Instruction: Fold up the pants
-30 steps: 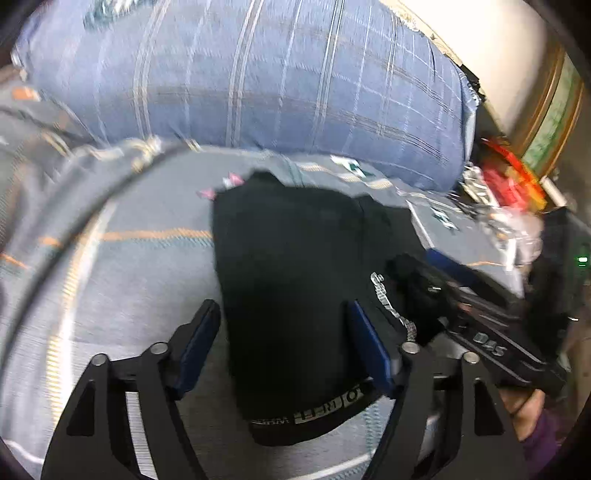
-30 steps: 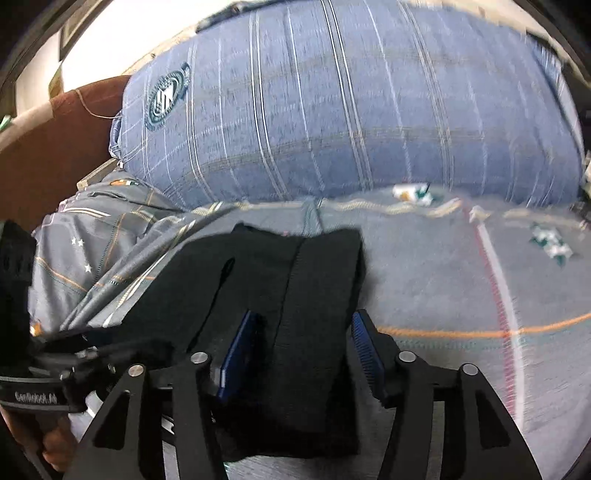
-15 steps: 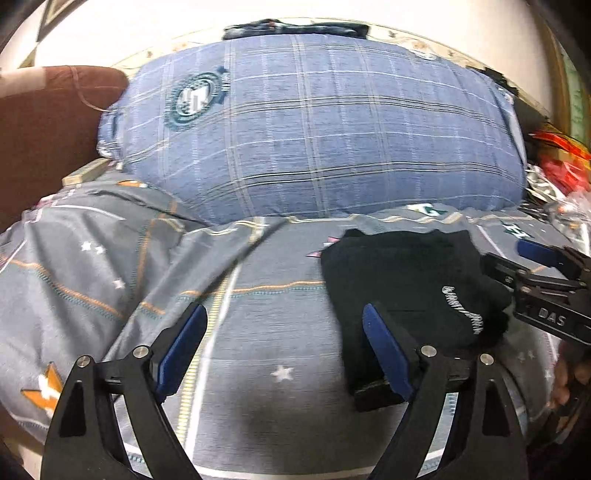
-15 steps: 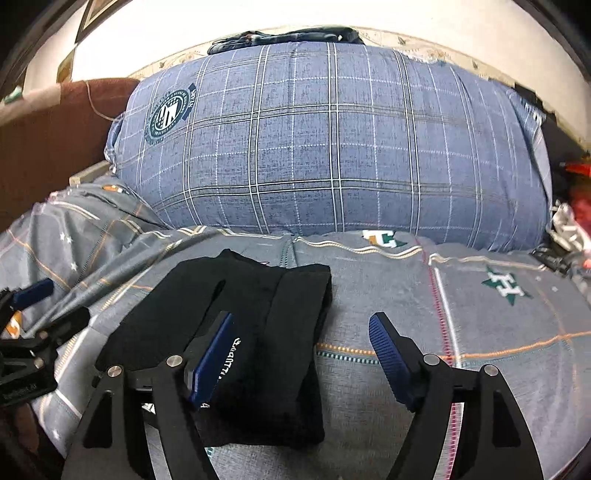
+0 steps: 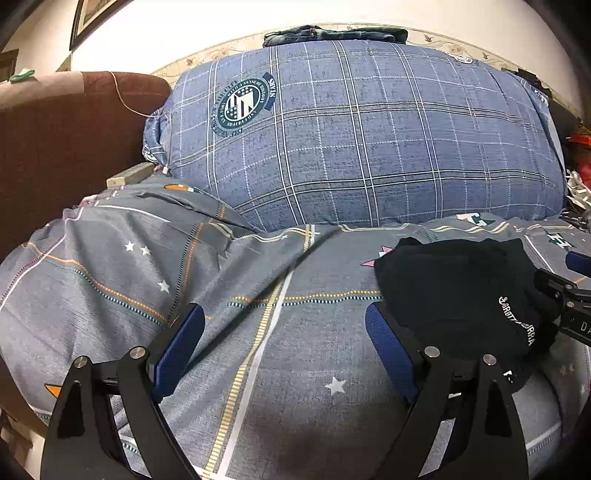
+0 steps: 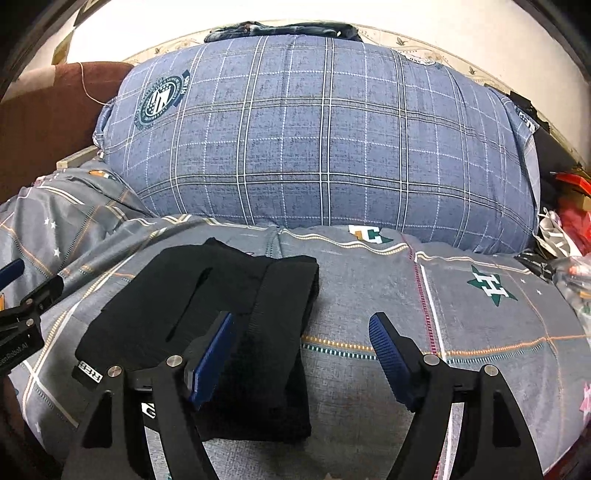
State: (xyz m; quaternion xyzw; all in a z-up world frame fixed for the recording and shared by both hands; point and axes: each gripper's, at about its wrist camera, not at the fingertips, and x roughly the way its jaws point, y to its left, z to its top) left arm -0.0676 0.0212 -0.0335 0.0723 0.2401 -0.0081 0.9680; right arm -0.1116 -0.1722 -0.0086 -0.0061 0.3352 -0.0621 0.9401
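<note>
The black pants (image 5: 458, 295) lie folded in a compact bundle on the grey patterned bedsheet (image 5: 266, 332). In the right wrist view the folded pants (image 6: 207, 302) sit at lower left, with a white-lettered waistband at the near edge. My left gripper (image 5: 284, 339) is open and empty, hovering over bare sheet to the left of the pants. My right gripper (image 6: 301, 343) is open and empty; its left finger is over the pants' right edge. Each gripper shows at the edge of the other's view.
A large blue plaid pillow (image 5: 351, 140) stands behind the pants across the bed. A brown headboard or sofa (image 5: 66, 140) is at the left. Red and mixed clutter (image 6: 569, 221) lies at the right edge. Folded clothes (image 6: 277, 29) sit on top of the pillow.
Both grippers have pulled back and away from the folded pants. The left one swung left off the bundle; both views now sit higher and farther. The pants stay folded on the bed.
</note>
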